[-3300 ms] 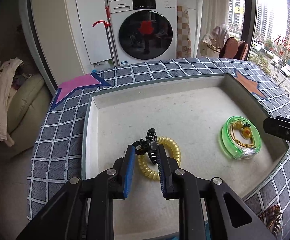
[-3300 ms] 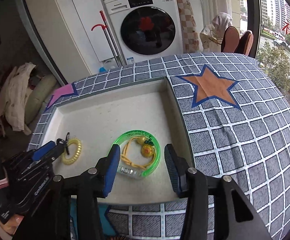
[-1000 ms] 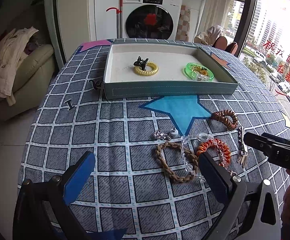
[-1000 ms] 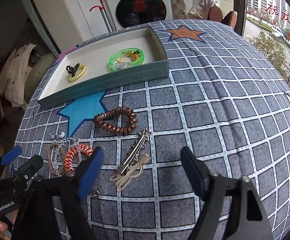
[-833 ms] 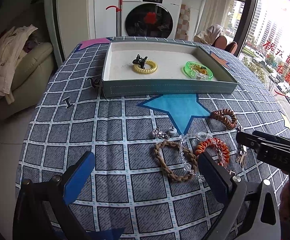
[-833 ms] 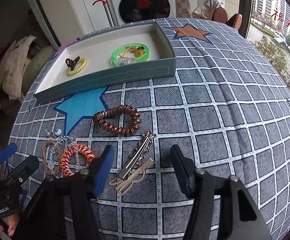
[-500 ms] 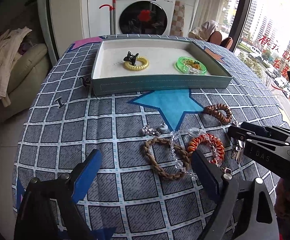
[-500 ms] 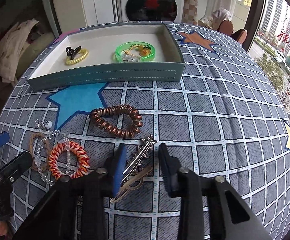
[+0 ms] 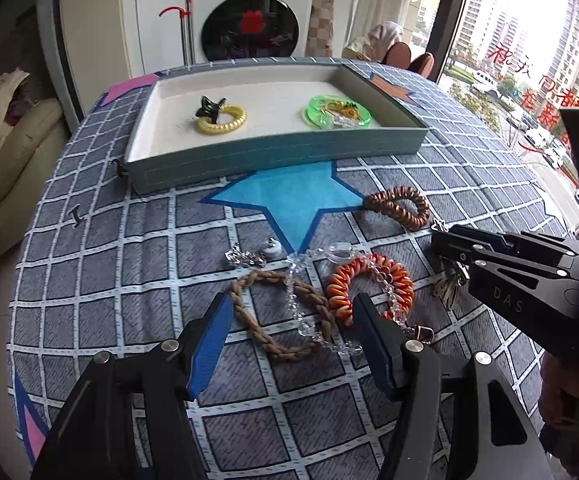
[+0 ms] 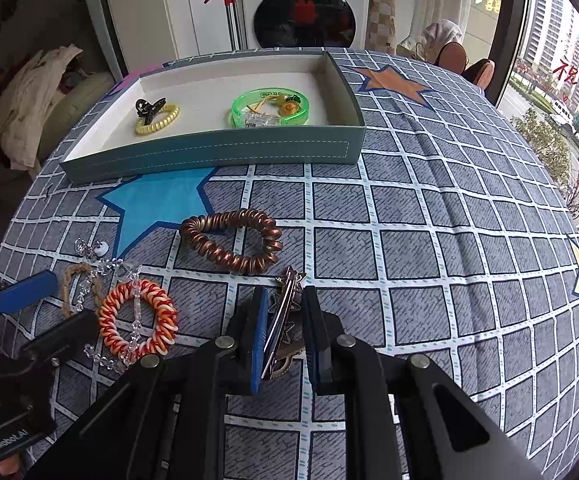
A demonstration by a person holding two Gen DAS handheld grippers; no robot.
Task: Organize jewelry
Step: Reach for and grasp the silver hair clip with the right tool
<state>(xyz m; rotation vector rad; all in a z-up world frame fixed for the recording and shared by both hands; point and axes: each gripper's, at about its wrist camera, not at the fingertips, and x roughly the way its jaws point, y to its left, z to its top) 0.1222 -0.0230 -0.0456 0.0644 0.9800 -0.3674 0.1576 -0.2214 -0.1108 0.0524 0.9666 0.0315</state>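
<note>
Right gripper around hair clips

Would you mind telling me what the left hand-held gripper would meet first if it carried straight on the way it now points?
Probably the braided brown bracelet and the clear bead chain draped across it. Both lie between the left hand-held gripper's open fingers, though depth is uncertain.

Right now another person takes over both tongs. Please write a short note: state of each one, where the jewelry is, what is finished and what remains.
Right tongs: jaws just closing around the silver hair clip on the tablecloth; firm grip not certain, not lifted.
Left tongs: open, jaws just narrowing over the brown braided bracelet and crystal chain; nothing held.
Done: yellow coil tie with black claw clip and green bangle lie in the tray.
Left on the cloth: copper coil tie, orange coil bracelet, braided bracelet, crystal chain, hair clip.
</note>
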